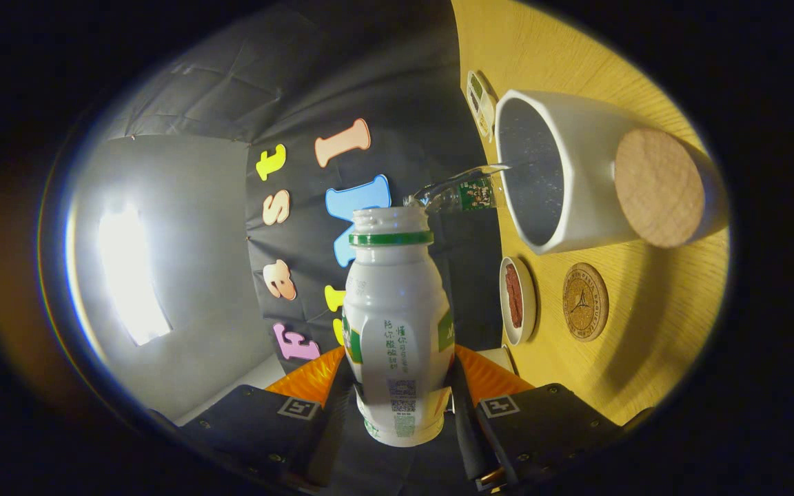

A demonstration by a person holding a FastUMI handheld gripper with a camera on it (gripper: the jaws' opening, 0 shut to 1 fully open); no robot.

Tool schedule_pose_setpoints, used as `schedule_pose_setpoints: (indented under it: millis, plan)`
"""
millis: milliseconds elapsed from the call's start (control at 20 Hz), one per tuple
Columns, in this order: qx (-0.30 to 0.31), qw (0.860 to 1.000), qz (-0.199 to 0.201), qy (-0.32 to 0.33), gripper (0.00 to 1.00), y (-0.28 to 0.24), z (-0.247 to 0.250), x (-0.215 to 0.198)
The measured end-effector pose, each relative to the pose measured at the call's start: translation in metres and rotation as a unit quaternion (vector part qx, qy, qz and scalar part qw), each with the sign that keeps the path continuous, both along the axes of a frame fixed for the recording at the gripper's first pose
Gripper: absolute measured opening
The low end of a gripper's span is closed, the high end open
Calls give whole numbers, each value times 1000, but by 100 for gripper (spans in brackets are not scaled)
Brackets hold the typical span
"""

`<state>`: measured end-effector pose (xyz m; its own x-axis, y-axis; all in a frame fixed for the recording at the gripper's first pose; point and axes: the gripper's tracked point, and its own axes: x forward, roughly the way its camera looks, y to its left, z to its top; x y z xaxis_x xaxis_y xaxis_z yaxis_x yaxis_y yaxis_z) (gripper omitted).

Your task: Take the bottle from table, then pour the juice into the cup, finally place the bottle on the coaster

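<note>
Item: bottle (397,324), white, uncapped, green neck ring; clamped between both fingers of the gripper (400,403), jaws closed to the bottle's width. View rolled sideways; mouth near the cup (576,172) rim on the wooden table (652,331). Cork coaster (585,302) beside the cup, small dish (517,300) just next to it. Pouring step, by judgement: tip slowly, mouth over the opening, grip firm.

A staged recording booth rather than a lived-in room: dark creased cloth (342,76) forms the wall, a bright light panel (128,275) glows on a grey side wall, and a wooden tabletop (645,358) carries props.
</note>
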<state>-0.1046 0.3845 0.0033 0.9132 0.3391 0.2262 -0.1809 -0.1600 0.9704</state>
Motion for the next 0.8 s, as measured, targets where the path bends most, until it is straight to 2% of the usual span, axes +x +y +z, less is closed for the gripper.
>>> schedule_pose_setpoints:
  millis: [800]
  plan:
    - [25, 1000, 8, -3, 70, 5, 2, 2]
